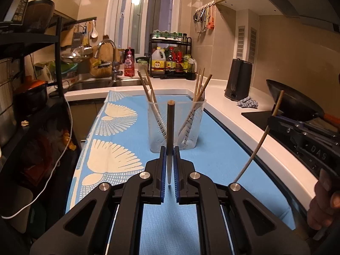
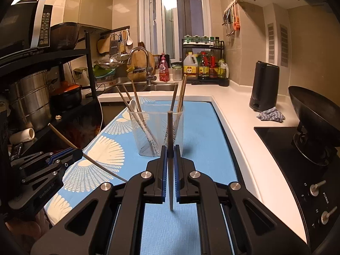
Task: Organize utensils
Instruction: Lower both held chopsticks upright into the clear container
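Note:
A clear plastic utensil holder (image 1: pixel 176 125) stands on the blue mat (image 1: pixel 212 159), with chopsticks and a white spoon leaning in its left and right compartments; it also shows in the right wrist view (image 2: pixel 156 131). My left gripper (image 1: pixel 170 150) is shut on one chopstick (image 1: pixel 170 131), held upright just in front of the holder. My right gripper (image 2: pixel 170 150) is shut on another chopstick (image 2: pixel 170 140), also upright before the holder. Each gripper shows in the other's view, the right one (image 1: pixel 274 120) at the right, the left one (image 2: pixel 74 152) at the left.
A black kettle (image 1: pixel 238 79) and a grey cloth (image 1: pixel 247 103) sit on the white counter (image 1: pixel 223 110) to the right, beside a black wok (image 2: pixel 314 114) on the hob. The sink with its tap (image 1: pixel 108 57) and a bottle rack (image 1: pixel 172 59) lie behind. A black shelf unit (image 1: pixel 31 80) stands left.

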`<state>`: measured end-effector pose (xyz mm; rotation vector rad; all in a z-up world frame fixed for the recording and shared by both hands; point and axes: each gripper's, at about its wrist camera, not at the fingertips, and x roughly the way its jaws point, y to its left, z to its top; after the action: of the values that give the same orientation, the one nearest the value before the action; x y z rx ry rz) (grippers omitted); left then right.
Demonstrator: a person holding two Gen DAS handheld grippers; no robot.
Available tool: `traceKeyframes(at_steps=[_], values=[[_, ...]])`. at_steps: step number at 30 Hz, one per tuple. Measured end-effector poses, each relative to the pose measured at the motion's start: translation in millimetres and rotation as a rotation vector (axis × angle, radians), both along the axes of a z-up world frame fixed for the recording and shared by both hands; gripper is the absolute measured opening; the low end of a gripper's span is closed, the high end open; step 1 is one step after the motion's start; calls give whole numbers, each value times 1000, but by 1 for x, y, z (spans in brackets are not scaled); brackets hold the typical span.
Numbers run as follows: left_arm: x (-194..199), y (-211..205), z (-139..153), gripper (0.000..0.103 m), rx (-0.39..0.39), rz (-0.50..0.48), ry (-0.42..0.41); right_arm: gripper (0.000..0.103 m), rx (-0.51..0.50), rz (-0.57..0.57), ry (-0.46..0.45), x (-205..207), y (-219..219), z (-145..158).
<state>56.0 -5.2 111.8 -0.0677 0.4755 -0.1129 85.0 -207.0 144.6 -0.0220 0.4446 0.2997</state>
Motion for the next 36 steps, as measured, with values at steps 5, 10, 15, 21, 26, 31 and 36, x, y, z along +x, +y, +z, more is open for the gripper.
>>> traceKeyframes(at_steps=[5, 10, 15, 21, 26, 31, 36], values=[[21, 16, 20, 7, -70, -24, 66, 6, 25, 21, 32, 18, 2, 9], [48, 30, 40, 7, -130, -57, 142, 6, 31, 45, -24, 32, 8, 40], [75, 40, 84, 7, -169, -88, 139, 6, 93, 73, -95, 53, 11, 91], [111, 39, 136, 7, -144, -103, 74, 6, 103, 82, -225, 87, 31, 146], [153, 32, 135, 7, -109, -91, 91, 6, 104, 73, -215, 133, 48, 143], [194, 32, 94, 7, -128, -59, 184, 6, 72, 54, -154, 170, 58, 102], [214, 19, 52, 7, -83, -63, 259, 6, 51, 44, -84, 192, 61, 63]])
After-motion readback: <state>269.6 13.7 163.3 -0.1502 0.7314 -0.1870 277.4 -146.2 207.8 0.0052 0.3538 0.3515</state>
